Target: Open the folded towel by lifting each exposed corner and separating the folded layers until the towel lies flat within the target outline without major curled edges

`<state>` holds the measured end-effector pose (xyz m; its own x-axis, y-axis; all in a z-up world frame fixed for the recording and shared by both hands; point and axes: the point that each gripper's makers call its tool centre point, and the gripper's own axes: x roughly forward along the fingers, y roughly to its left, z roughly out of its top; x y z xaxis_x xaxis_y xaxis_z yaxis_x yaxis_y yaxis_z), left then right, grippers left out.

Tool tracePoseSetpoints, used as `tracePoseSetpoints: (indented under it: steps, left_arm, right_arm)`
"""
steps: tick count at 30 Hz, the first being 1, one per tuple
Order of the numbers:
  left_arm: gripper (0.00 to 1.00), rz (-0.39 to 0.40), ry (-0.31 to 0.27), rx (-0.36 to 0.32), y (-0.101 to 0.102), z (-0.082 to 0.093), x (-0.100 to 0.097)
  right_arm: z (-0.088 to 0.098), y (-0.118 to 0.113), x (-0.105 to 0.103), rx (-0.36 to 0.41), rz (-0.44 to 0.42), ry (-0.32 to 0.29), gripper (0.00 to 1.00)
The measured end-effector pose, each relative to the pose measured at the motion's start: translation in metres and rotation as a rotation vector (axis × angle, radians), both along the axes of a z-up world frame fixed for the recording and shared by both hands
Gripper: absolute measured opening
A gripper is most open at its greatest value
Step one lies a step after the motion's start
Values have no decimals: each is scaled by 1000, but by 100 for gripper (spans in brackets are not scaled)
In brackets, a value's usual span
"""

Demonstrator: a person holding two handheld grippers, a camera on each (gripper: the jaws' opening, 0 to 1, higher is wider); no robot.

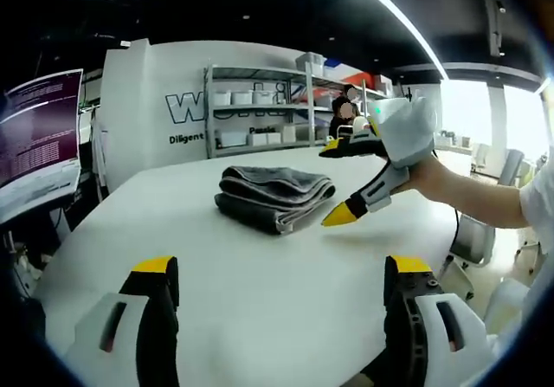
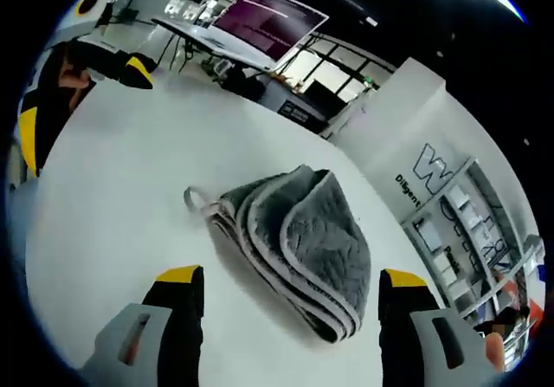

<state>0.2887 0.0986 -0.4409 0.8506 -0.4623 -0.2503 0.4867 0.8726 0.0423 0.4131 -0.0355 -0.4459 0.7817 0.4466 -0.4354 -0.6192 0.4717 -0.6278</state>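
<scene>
A grey towel (image 1: 273, 196) lies folded in several layers on the white table (image 1: 260, 300). In the right gripper view the towel (image 2: 303, 231) sits just ahead of my right gripper (image 2: 290, 276), its stacked edges facing the jaws and a small hanging loop (image 2: 195, 198) sticking out at its left. The right gripper is open and holds nothing. It also appears in the left gripper view, where the right gripper (image 1: 336, 183) hovers at the towel's right end, held by a person's hand. My left gripper (image 1: 284, 270) is open, well short of the towel, and shows again as the left gripper (image 2: 82, 101).
A monitor (image 1: 35, 136) with a purple screen stands off the table's left side, seen too as the monitor (image 2: 268, 19). Shelving (image 1: 260, 110) with boxes lines the far wall. An office chair (image 1: 472, 240) stands at the table's right edge.
</scene>
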Motion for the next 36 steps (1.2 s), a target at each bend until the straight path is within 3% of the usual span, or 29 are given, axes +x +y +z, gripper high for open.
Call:
tracePoseSetpoints:
  steps: [7, 17, 24, 34, 36]
  left_arm:
    - [97, -1, -1, -9, 0, 0, -2]
    - [96, 4, 2, -17, 5, 0, -4]
    - [96, 3, 3, -21, 5, 0, -7]
    - [96, 11, 0, -17, 7, 2, -10]
    - [96, 5, 1, -10, 6, 2, -11]
  right_arm:
    - [-5, 15, 4, -66, 52, -39, 69]
    - [-18, 22, 10, -99, 84, 11, 52]
    - [-20, 27, 7, -91, 109, 27, 38]
    - [-18, 29, 9, -70, 122, 15, 30]
    - [-18, 29, 9, -66, 129, 18, 25]
